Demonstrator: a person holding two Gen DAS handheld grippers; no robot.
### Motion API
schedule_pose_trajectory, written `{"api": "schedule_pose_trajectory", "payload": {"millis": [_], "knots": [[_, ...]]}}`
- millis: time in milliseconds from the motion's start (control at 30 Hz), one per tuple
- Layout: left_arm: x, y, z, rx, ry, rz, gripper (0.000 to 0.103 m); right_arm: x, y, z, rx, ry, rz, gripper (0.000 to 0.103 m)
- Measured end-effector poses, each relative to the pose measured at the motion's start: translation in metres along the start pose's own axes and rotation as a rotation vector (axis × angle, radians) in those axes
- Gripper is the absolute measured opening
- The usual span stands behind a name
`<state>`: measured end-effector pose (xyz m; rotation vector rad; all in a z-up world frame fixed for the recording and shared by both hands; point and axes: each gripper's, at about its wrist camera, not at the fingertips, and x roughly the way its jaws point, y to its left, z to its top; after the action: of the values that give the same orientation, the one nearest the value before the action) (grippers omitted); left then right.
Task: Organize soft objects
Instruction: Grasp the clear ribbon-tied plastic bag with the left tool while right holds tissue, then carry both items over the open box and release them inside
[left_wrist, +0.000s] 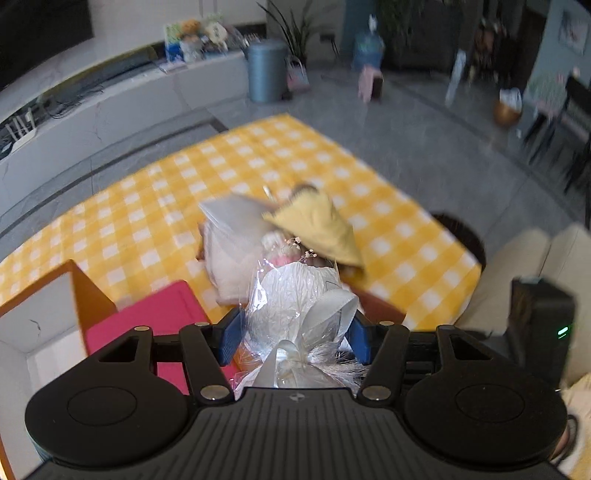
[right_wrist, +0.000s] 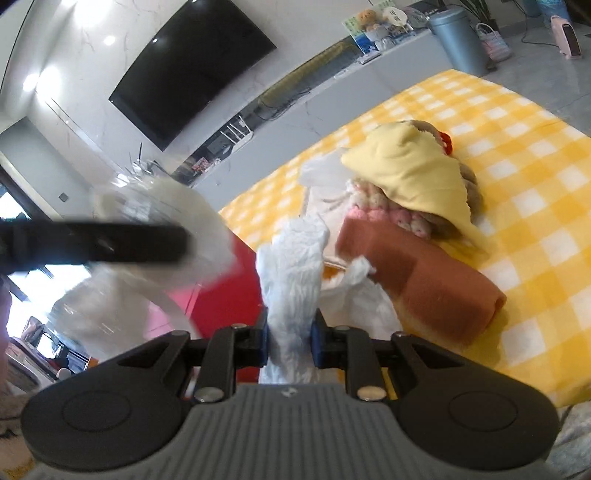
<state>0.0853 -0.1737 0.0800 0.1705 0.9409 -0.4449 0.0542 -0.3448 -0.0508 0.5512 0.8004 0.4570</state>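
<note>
My left gripper (left_wrist: 295, 336) is shut on a white bundle wrapped in clear cellophane (left_wrist: 295, 295) with a white ribbon bow, held above the table. The right wrist view catches that bundle (right_wrist: 162, 210) as a blur at the left. My right gripper (right_wrist: 290, 343) is shut on a crinkled white cloth (right_wrist: 291, 266) that stands up between its blue pads. Beyond lies a pile on the yellow checked tablecloth (right_wrist: 524, 192): a yellow cloth (right_wrist: 410, 173) over pink and cream plush (right_wrist: 399, 218), and an orange-brown roll (right_wrist: 417, 280). The left wrist view has the yellow cloth (left_wrist: 317, 225) too.
A red box (left_wrist: 155, 317) and an orange box with a white inside (left_wrist: 48, 314) sit at the table's near left. A black device with a green light (left_wrist: 543, 325) stands at the right. Past the table are a grey floor, a blue bin (left_wrist: 266, 70) and a low white cabinet.
</note>
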Motion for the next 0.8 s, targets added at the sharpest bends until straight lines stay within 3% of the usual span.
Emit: {"api": "schedule_pose_trajectory", "payload": {"millis": [333,533,633,800], "knots": [[-0.051,0.056,-0.019,-0.154,-0.156,0.008,0.067,0.004,0.01,0.002,-0.045,0.001,0.06,0.018],[-0.073,0.097,-0.039,-0.276,-0.248,0.027,0.067,-0.003,0.028,-0.002,-0.111,-0.038,0.019,0.018],[-0.083,0.115,-0.053,-0.322,-0.289,0.069,0.066,-0.008,0.025,-0.002,-0.069,-0.061,-0.016,0.018],[-0.095,0.149,-0.079,-0.415,-0.326,0.079,0.066,-0.025,0.031,0.0,-0.067,-0.13,0.002,0.018]]}}
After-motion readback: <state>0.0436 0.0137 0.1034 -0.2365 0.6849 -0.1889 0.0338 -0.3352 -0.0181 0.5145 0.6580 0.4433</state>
